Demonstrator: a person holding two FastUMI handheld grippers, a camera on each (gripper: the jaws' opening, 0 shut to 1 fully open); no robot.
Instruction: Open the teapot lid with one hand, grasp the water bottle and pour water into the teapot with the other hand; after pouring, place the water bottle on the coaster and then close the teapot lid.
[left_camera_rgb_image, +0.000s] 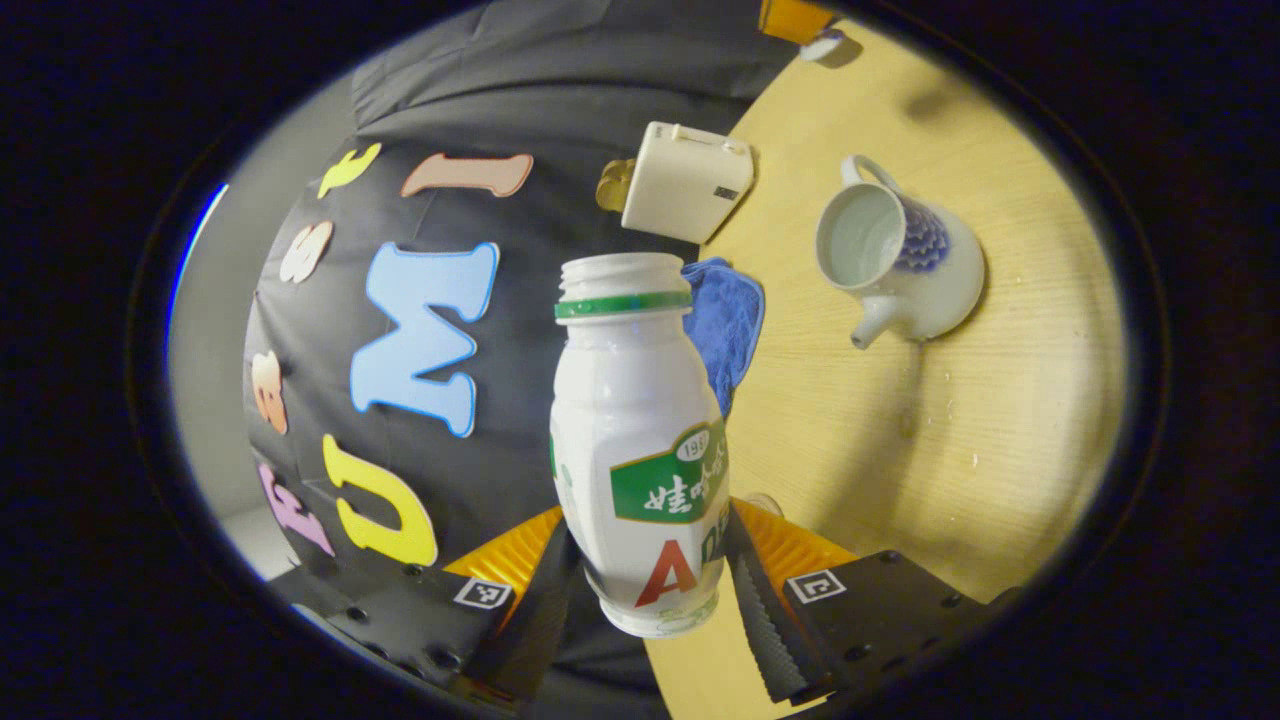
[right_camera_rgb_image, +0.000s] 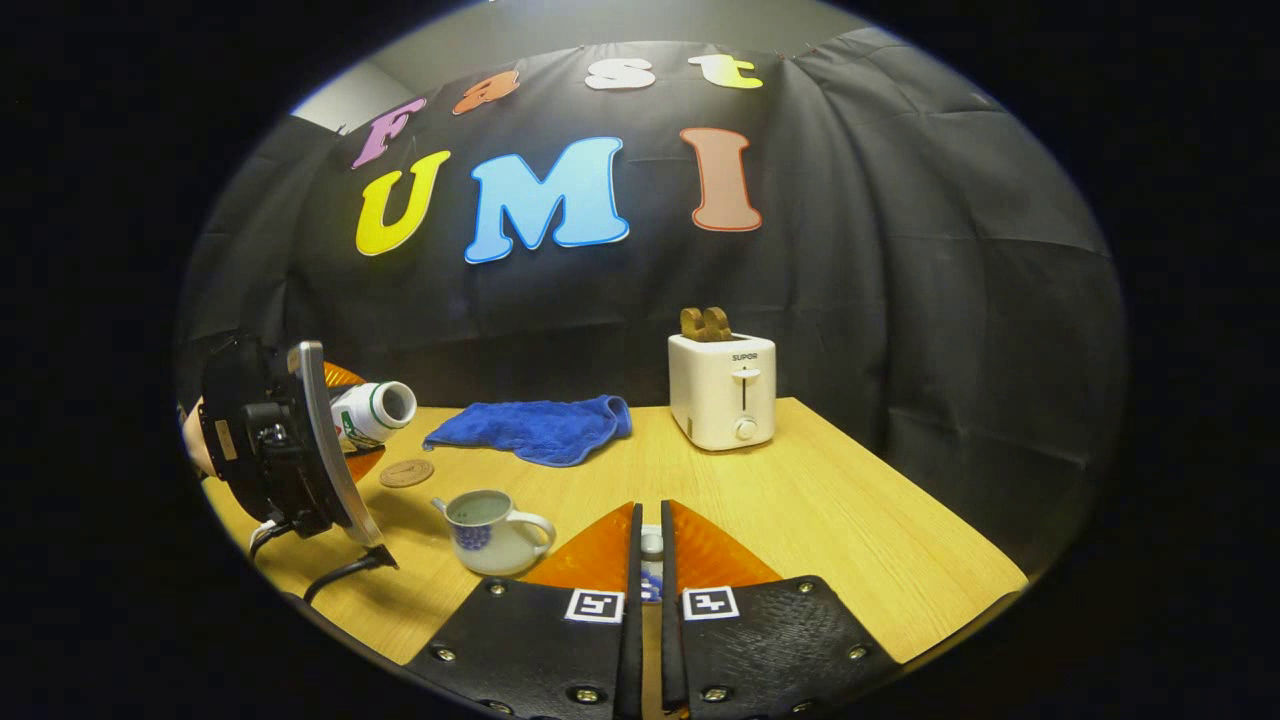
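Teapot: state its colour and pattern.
The teapot is white with a blue scale-like pattern on its side, clearest in the left gripper view.

Each gripper's body is black and textured, studded with small round screws, and carries a square black-and-white marker on each side. Seen from the right gripper view, the left gripper (right_camera_rgb_image: 375, 400) has a black housing, a grey curved plate and black cables trailing below

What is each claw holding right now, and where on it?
Left claw: the water bottle, by its lower body. Right claw: nearly closed on the teapot lid, mostly hidden between the fingers.
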